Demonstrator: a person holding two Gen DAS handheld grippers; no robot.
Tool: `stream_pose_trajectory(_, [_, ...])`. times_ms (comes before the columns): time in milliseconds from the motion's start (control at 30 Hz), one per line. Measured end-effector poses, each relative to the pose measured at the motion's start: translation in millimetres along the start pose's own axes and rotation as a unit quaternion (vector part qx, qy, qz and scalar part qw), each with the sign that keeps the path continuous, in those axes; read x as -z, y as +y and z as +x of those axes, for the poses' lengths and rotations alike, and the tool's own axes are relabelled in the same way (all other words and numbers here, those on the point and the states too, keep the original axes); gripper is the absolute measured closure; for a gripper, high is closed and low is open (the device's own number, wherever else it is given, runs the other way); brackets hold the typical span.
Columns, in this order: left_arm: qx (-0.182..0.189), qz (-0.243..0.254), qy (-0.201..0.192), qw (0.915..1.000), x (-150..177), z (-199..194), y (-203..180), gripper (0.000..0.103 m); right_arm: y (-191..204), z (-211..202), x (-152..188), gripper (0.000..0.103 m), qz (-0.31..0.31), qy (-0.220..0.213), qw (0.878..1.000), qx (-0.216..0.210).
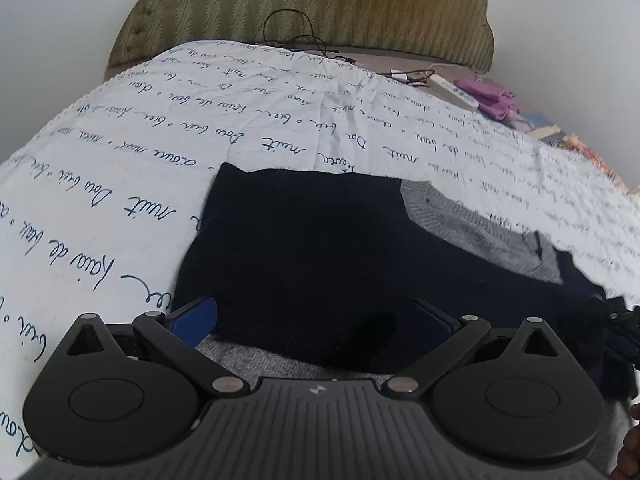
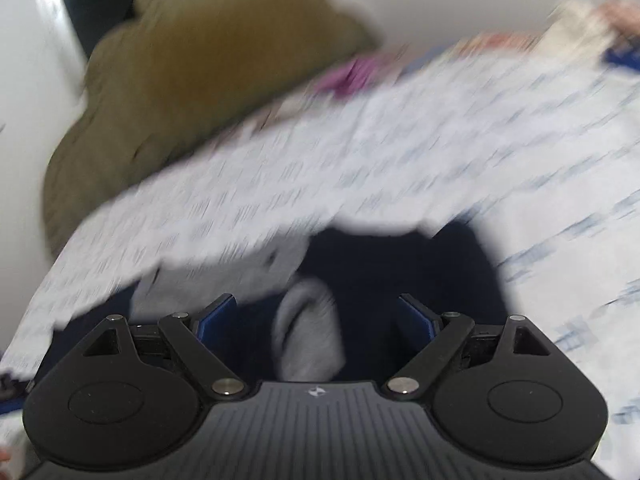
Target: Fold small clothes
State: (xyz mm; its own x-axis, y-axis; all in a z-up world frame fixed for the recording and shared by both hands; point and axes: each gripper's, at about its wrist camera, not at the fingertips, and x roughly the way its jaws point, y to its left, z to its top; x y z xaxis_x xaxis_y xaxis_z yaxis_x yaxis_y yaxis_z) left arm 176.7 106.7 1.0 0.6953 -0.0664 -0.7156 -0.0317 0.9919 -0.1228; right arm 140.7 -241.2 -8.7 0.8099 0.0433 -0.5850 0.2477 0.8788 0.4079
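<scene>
Looks like you're partway in: the navy and grey sweater (image 1: 304, 248) lies on the bed, navy part laid flat over the grey, so at least one fold seems done and the tidy-up folds are left. Your left hand-held gripper (image 1: 316, 320) sits wide over its near edge, nothing pinched. The right hand-held gripper (image 2: 316, 320) is wide too, a grey bit between the jaws, probably a cuff, hard to say through the blur. White script-print bedspread (image 1: 120, 168), olive padded headboard (image 1: 312, 4), black cable (image 1: 296, 36), power strip (image 1: 456, 90), plain pale wall.
</scene>
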Motion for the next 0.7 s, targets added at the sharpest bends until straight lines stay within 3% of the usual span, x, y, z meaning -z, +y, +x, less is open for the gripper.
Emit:
stream_pose_trajectory(67, [-0.02,0.016,0.009,0.9996,2.6,6.3,-2.5,0.002,0.5,12.4,4.3,0.016,-0.019,0.021,1.0,0.01])
stream_pose_trajectory(100, [-0.03,0.022,0.015,0.9992,4.2,7.9,-3.1,0.004,2.6,14.4,6.3,0.016,-0.04,0.016,0.998,0.043])
stream_pose_trajectory(167, [-0.034,0.028,0.01,0.999,8.3,3.7,-1.1,0.003,3.6,1.1,7.4,0.016,-0.043,-0.018,0.994,0.102])
stream_pose_trajectory(200, [-0.034,0.029,0.008,0.999,9.3,1.1,-0.5,0.003,5.2,-6.4,6.3,0.015,-0.039,-0.037,0.993,0.109])
stream_pose_trajectory(300, [-0.038,0.032,0.006,0.9988,12.0,-3.5,-3.8,0.003,9.2,-26.9,6.3,0.016,-0.05,-0.057,0.996,0.041])
stream_pose_trajectory(400, [-0.035,0.032,0.007,0.9988,17.0,-8.3,-9.8,0.003,27.0,-24.3,17.1,0.015,-0.106,-0.025,0.994,-0.015])
stream_pose_trajectory(433, [-0.032,0.035,0.007,0.9989,19.6,-11.2,-11.9,0.003,33.6,-16.5,20.2,0.015,-0.128,-0.007,0.992,-0.016])
stream_pose_trajectory(533, [-0.03,0.046,0.002,0.9985,27.0,-20.5,-17.0,0.002,37.7,-0.4,30.4,0.015,-0.16,0.022,0.983,0.087])
stream_pose_trajectory(567, [-0.031,0.051,-0.001,0.9982,30.1,-24.2,-18.0,0.002,33.9,-0.7,31.4,0.015,-0.153,0.02,0.982,0.104])
stream_pose_trajectory(700, [-0.031,0.065,0.0,0.9974,38.9,-32.2,-19.4,0.002,24.0,-21.0,32.4,0.015,-0.119,0.012,0.99,0.075])
